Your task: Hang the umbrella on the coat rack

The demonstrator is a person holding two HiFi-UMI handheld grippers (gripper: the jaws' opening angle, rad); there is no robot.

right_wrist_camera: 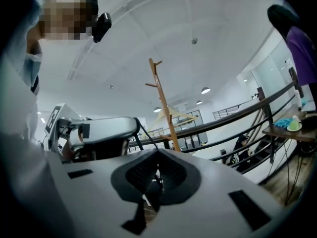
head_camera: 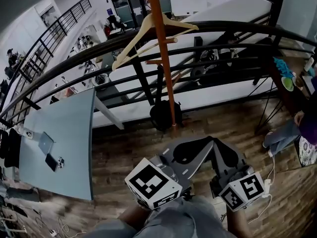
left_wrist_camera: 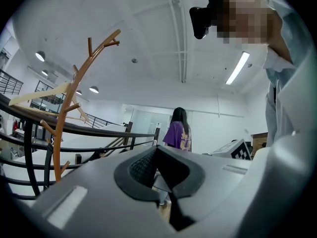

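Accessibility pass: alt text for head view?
The left gripper and right gripper, both shut and empty, point toward an orange coat rack with a wooden hanger, before a black railing.

Place: open-plan office, on an upper mezzanine.
Edge: black railing [head_camera: 213, 28] overlooking a lower level [head_camera: 94, 41].
Furniture: table [head_camera: 74, 118] with a laptop [head_camera: 45, 143]; wooden coat rack [head_camera: 163, 58].
Ceiling: high and white, with a strip light [left_wrist_camera: 237, 68] and round lamps.
Walls: glass partitions [left_wrist_camera: 143, 123].
Floor: wood planks [head_camera: 129, 152].
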